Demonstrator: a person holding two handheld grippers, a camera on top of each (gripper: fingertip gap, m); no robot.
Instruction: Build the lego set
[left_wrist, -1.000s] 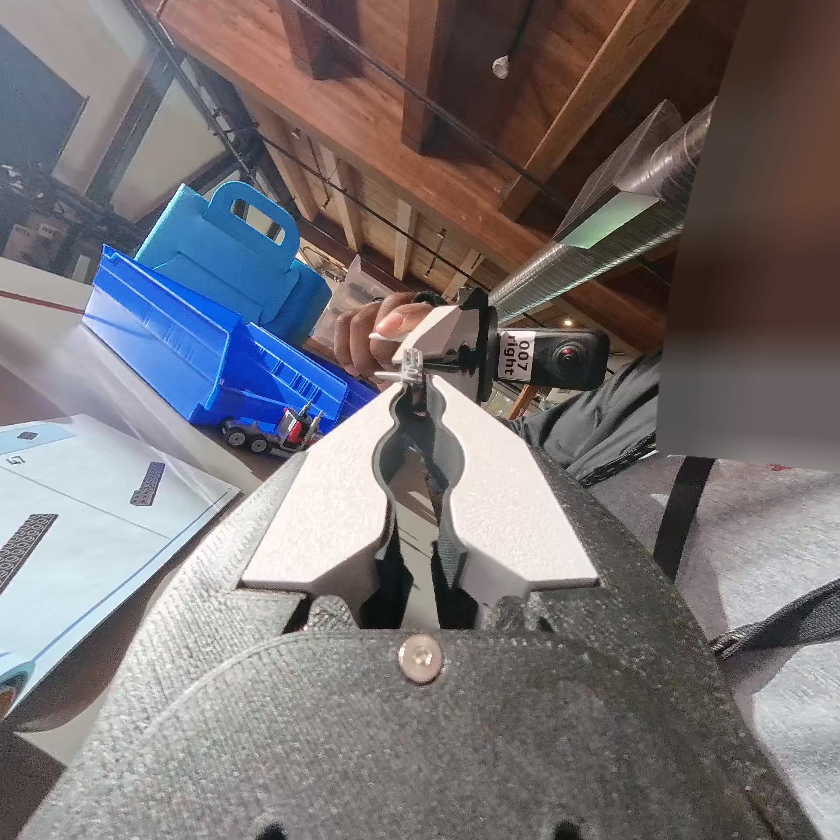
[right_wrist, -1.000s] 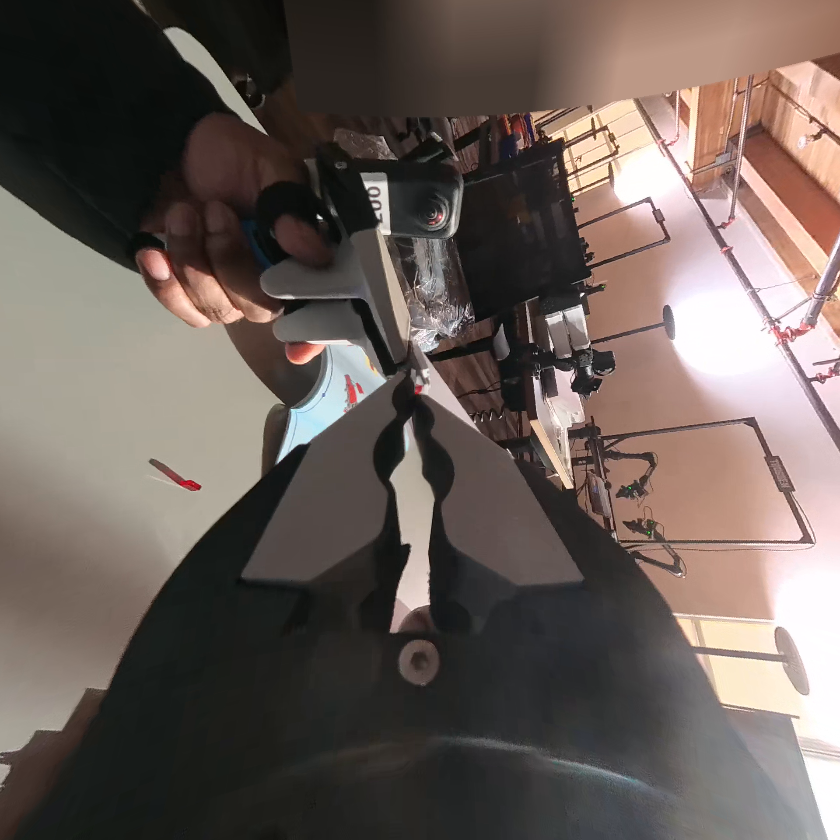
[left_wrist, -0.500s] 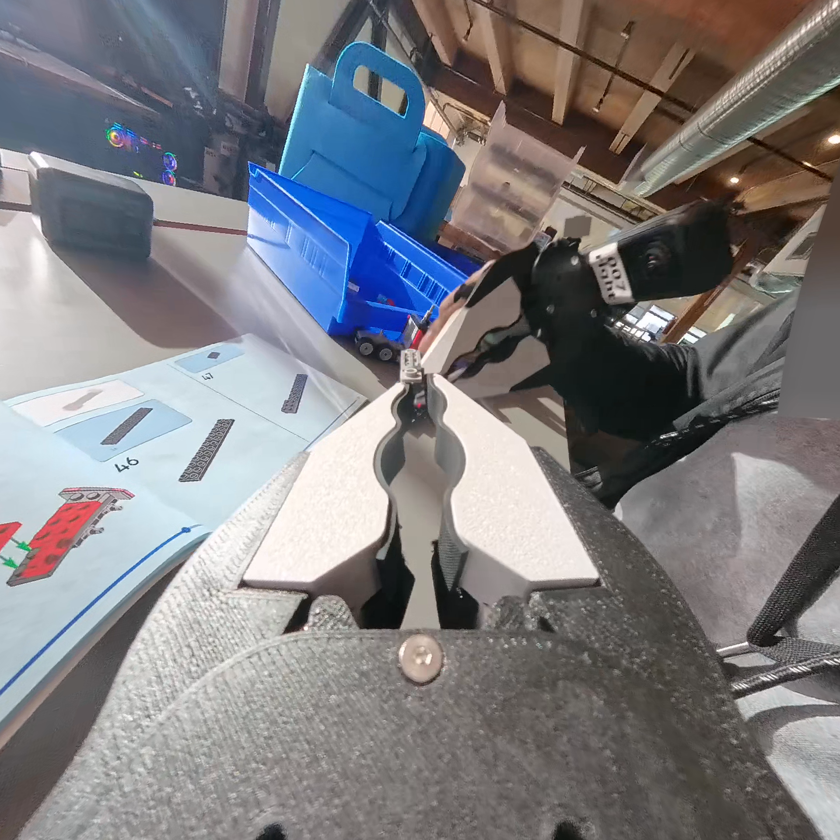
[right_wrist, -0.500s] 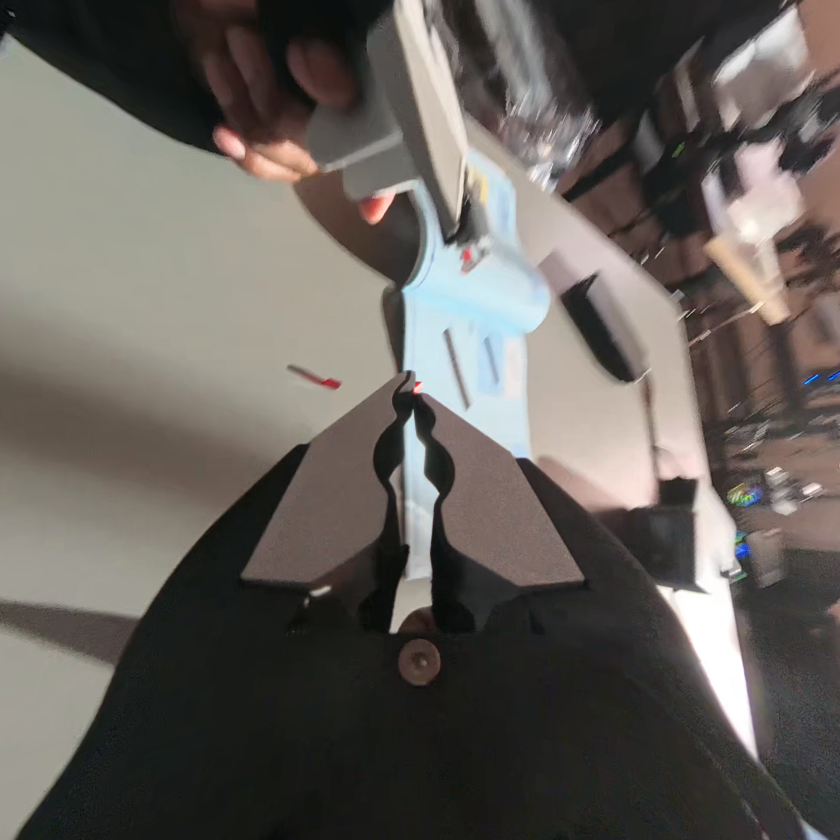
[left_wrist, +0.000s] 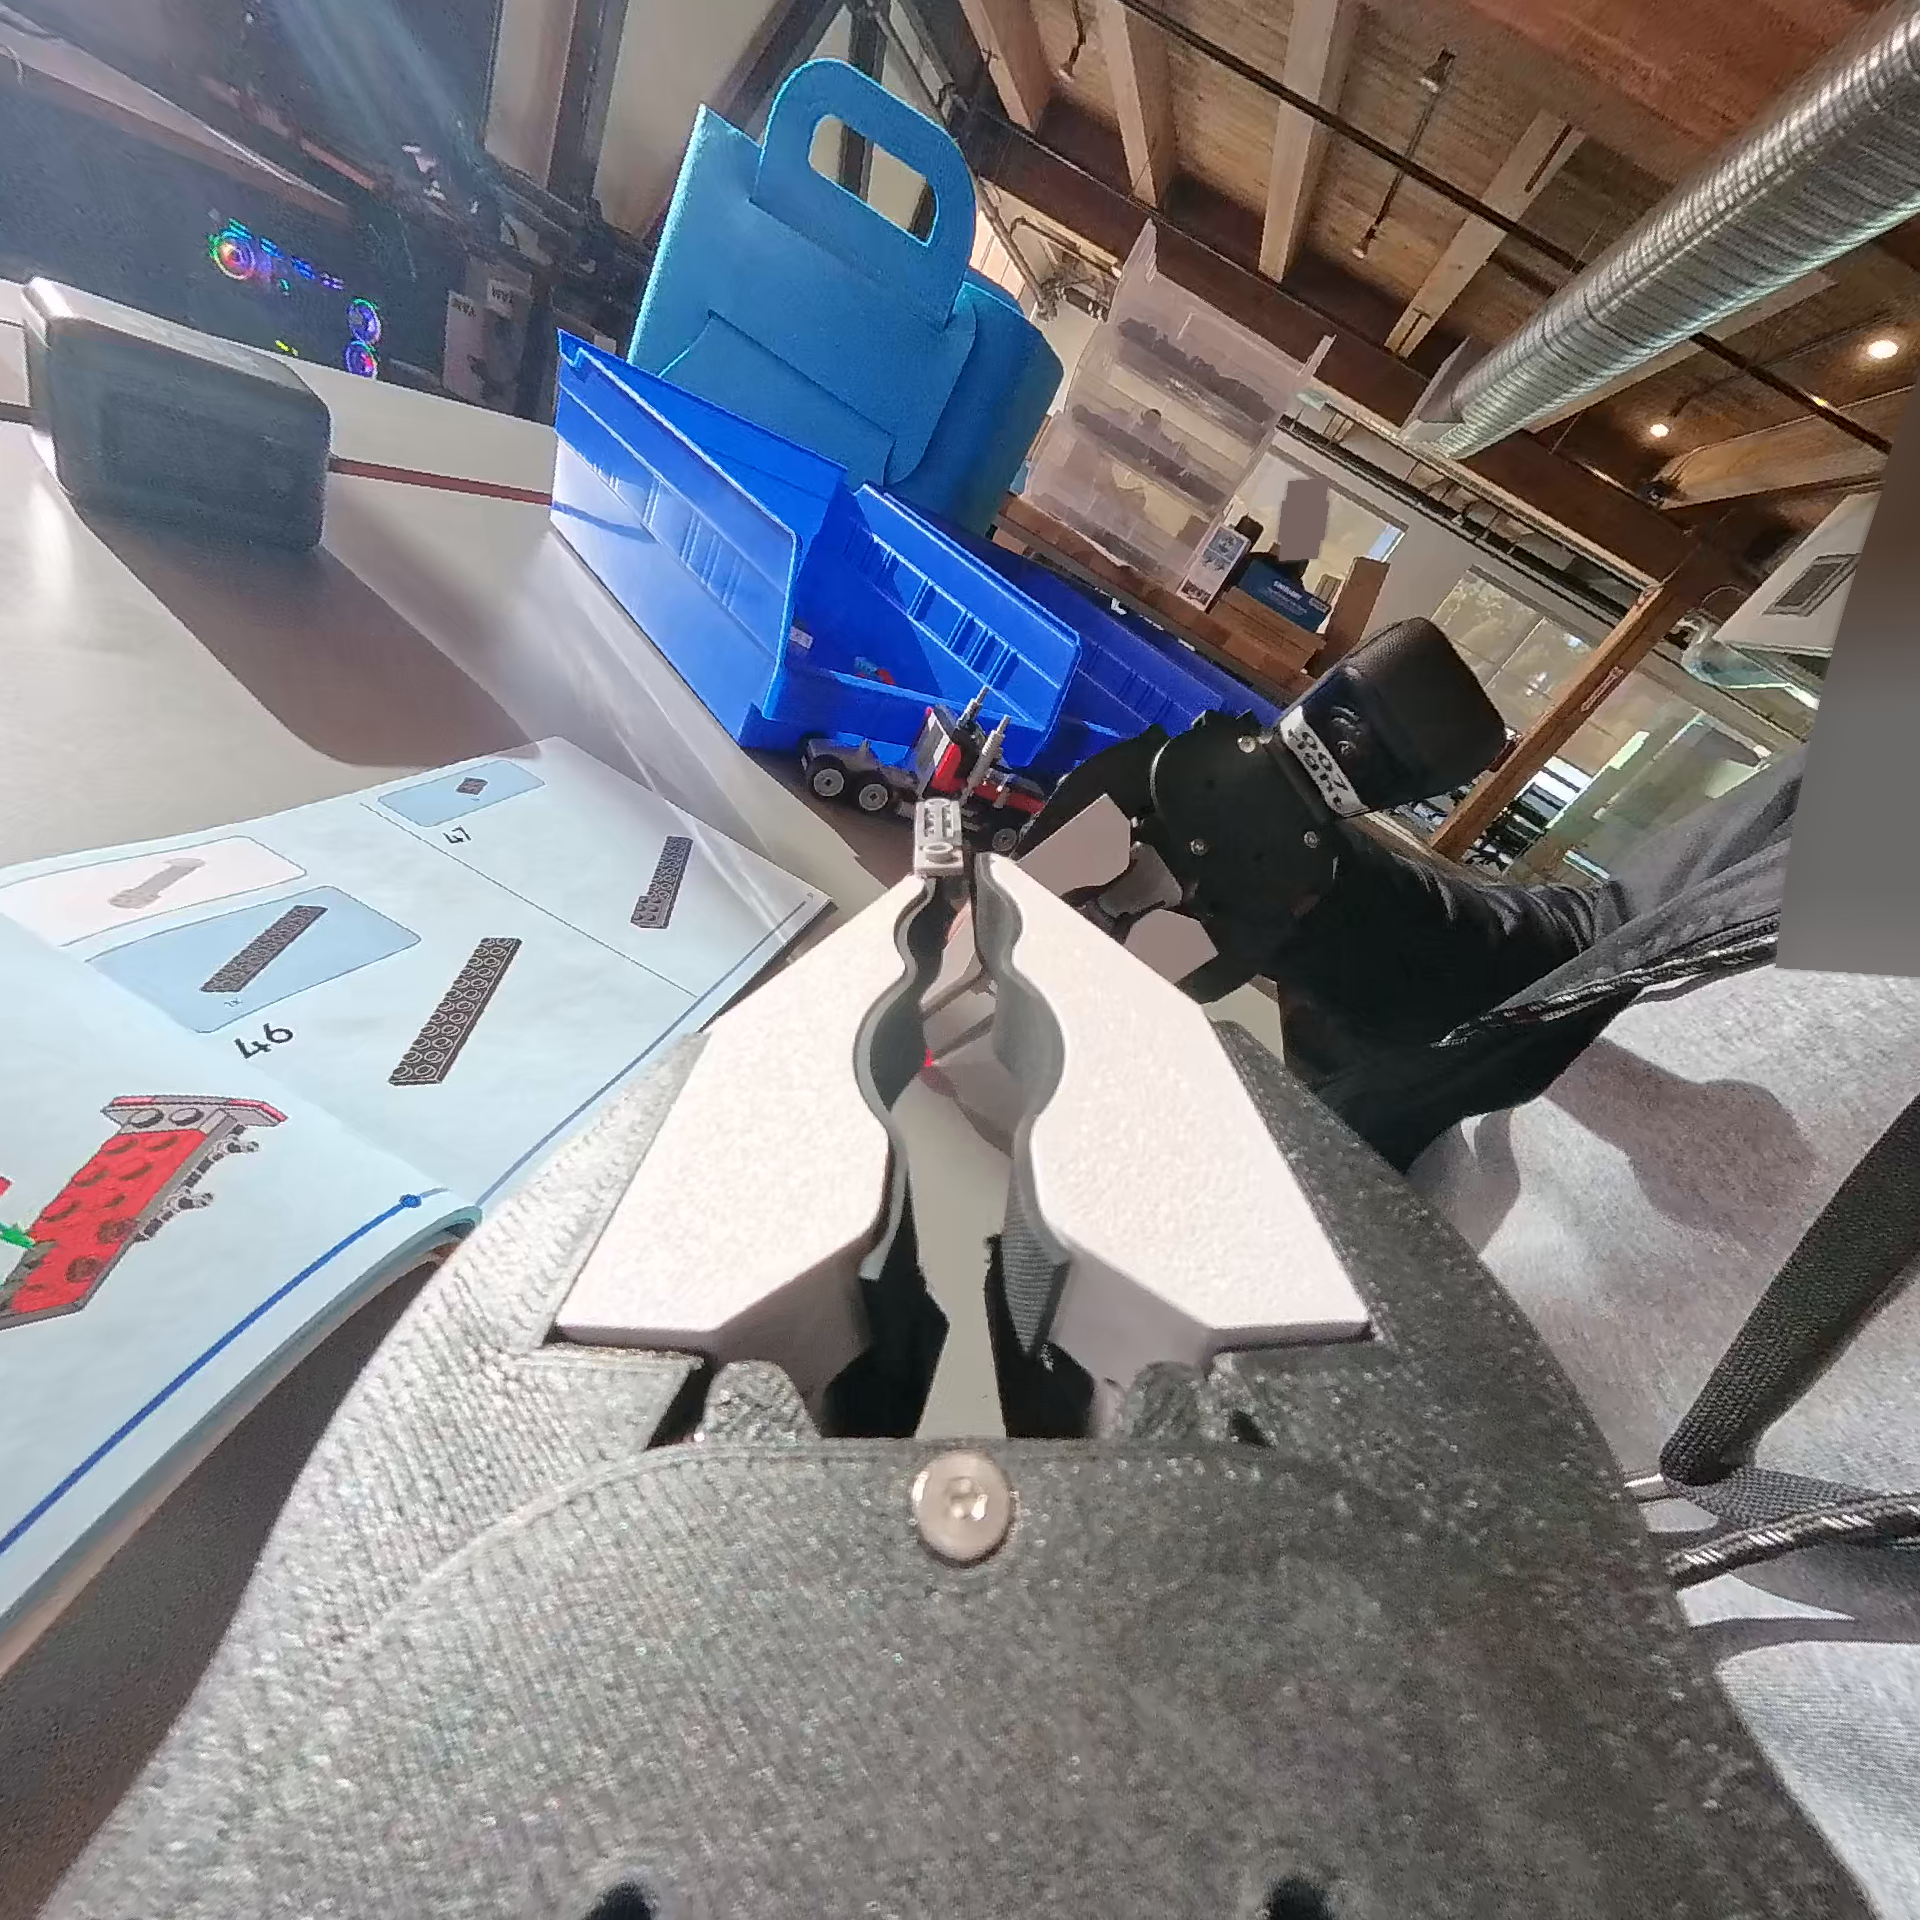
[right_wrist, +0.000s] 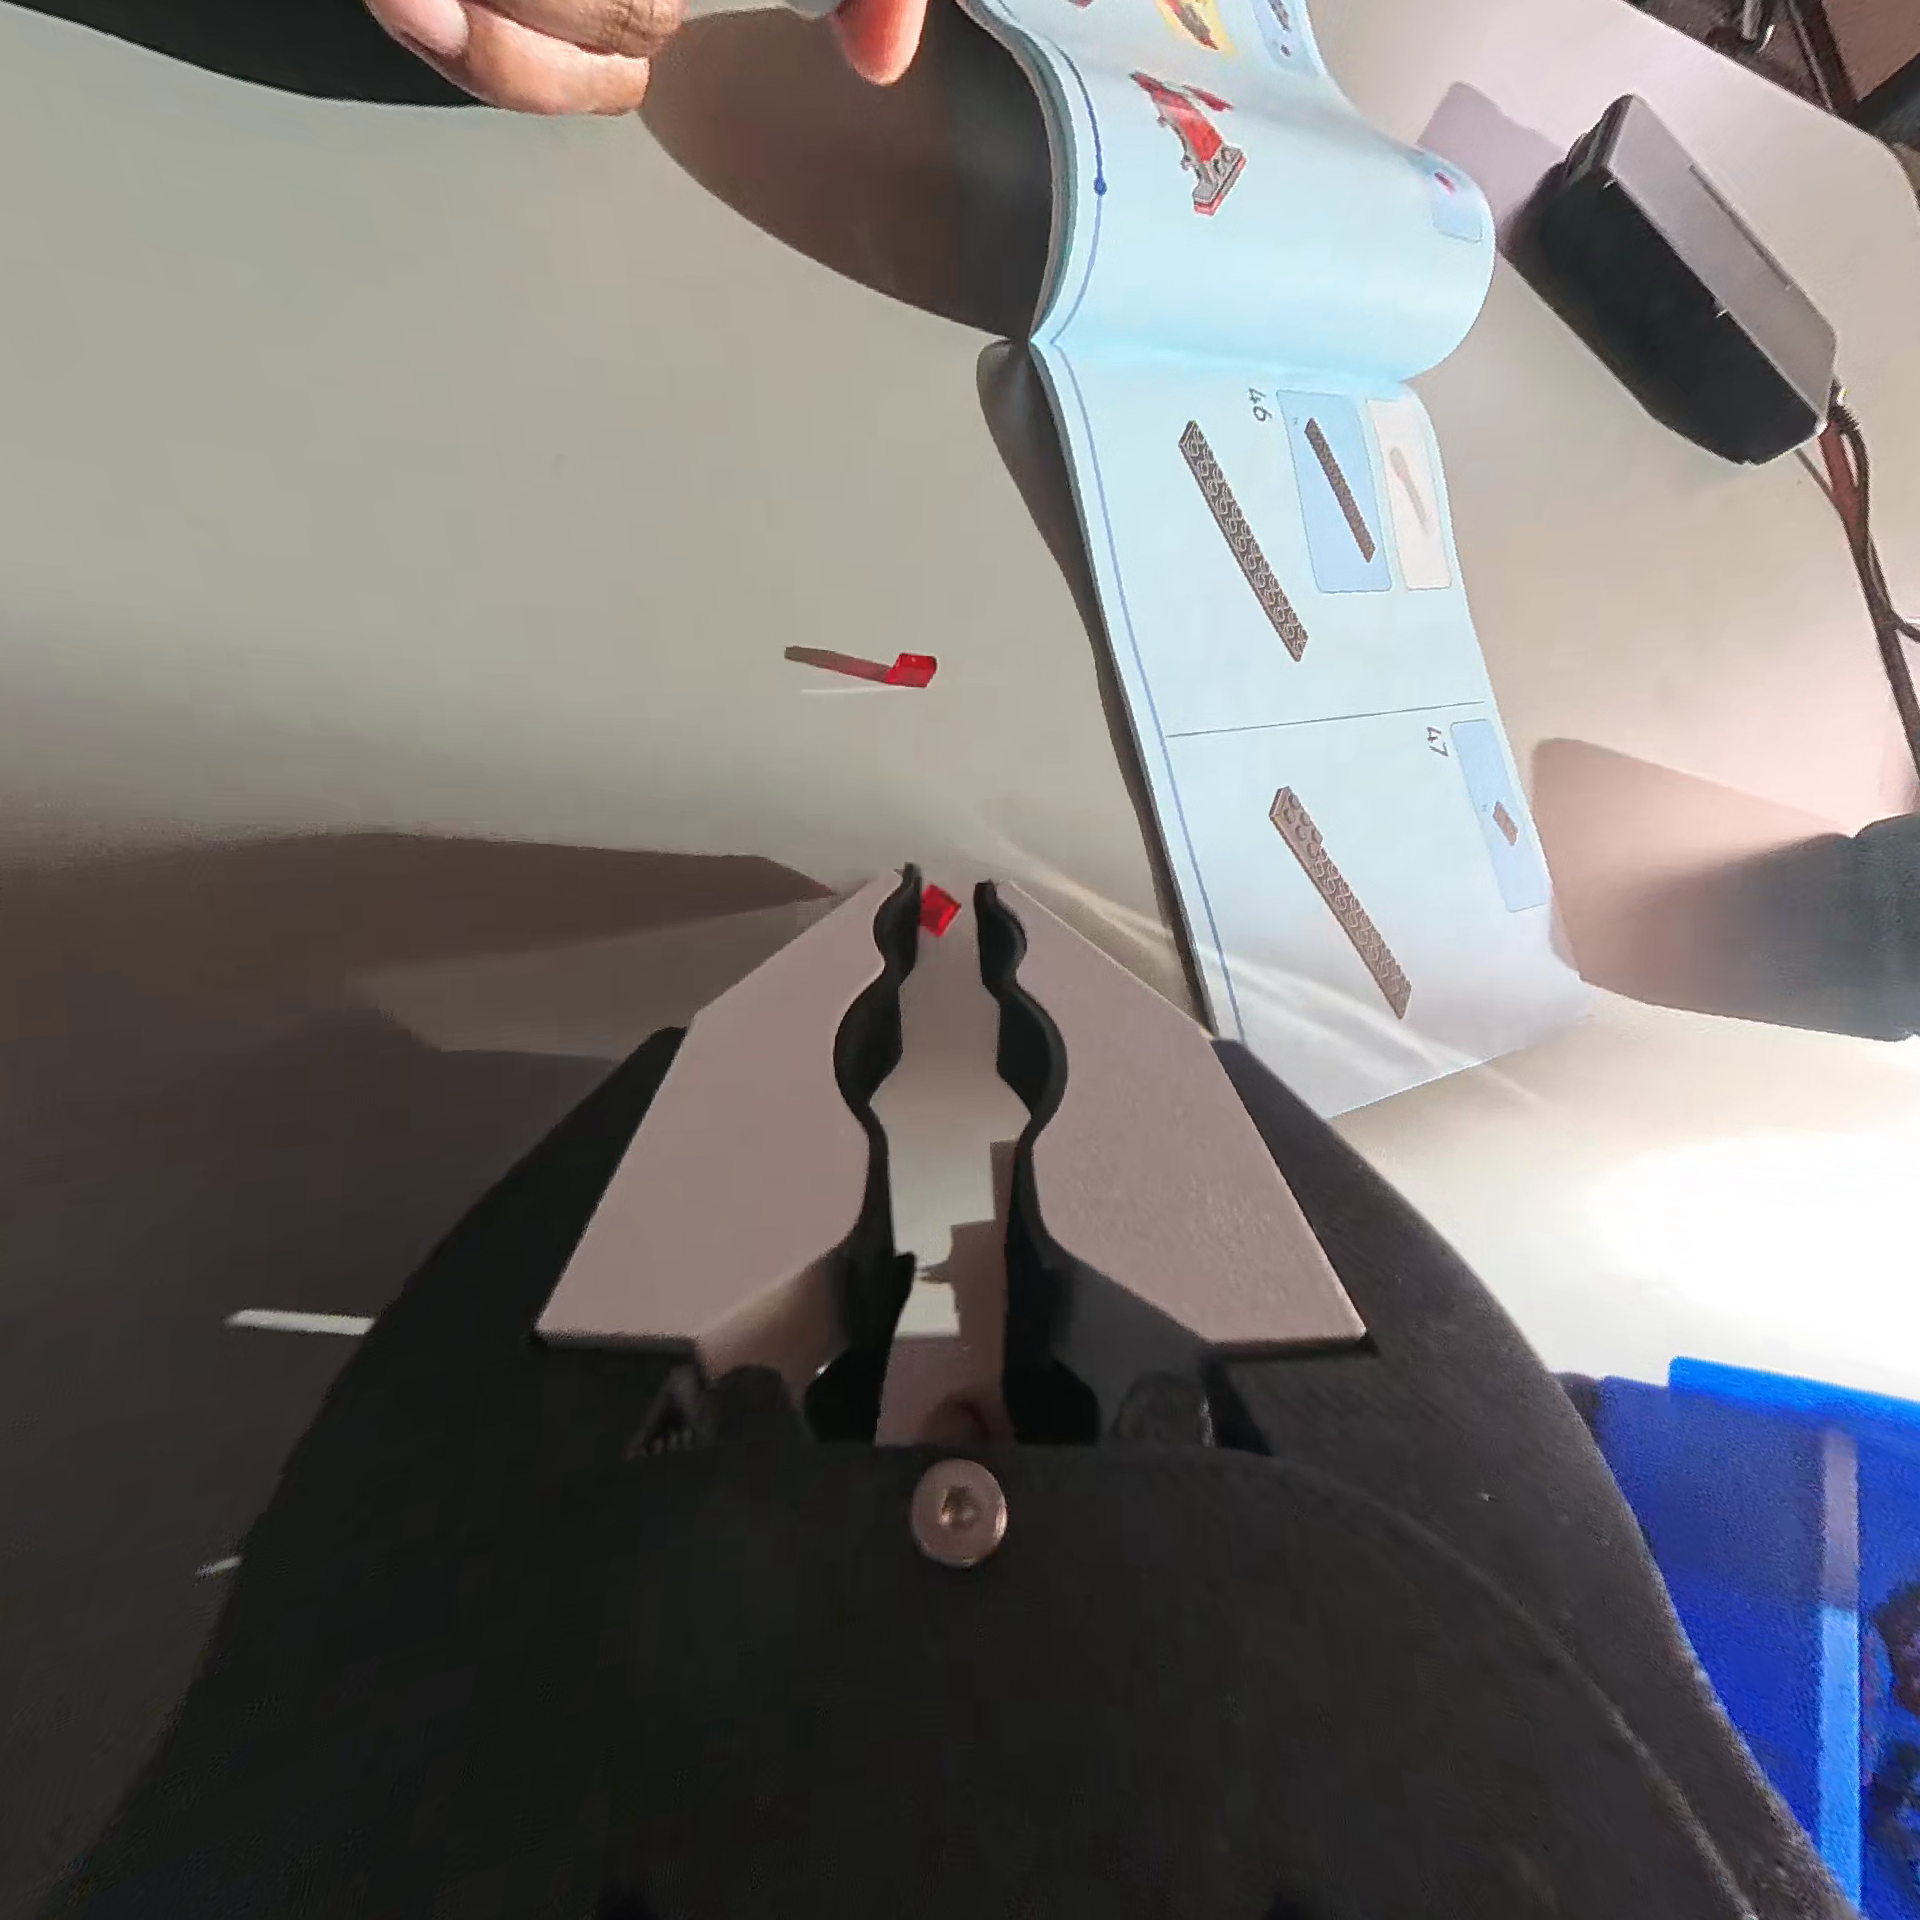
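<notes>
My left gripper (left_wrist: 948, 883) is shut on a small grey lego piece (left_wrist: 938, 836) that sticks up from its tips, held above the table. A lego truck (left_wrist: 914, 774) stands beyond it, in front of the blue bins. My right gripper (right_wrist: 945, 894) points down at the table with its jaws a little apart. A tiny red piece (right_wrist: 940, 912) shows in the gap by the left fingertip, and it seems to lie on the table. A second red piece (right_wrist: 914, 670) lies farther off. The right gripper also shows in the left wrist view (left_wrist: 1081, 842), beside the truck.
An open instruction booklet (left_wrist: 364, 987) lies left of the left gripper and shows in the right wrist view (right_wrist: 1330, 623). Blue bins (left_wrist: 831, 582) and a blue case stand behind. A black box (right_wrist: 1683, 291) with cables sits past the booklet. A hand (right_wrist: 540, 52) is at the top. Spacing between my two grippers at the tips: around 12 centimeters.
The two grippers met tip to tip in the air, then parted. The right one swung down to the table and opened a little. The left one tilted down, still holding the grey piece.
</notes>
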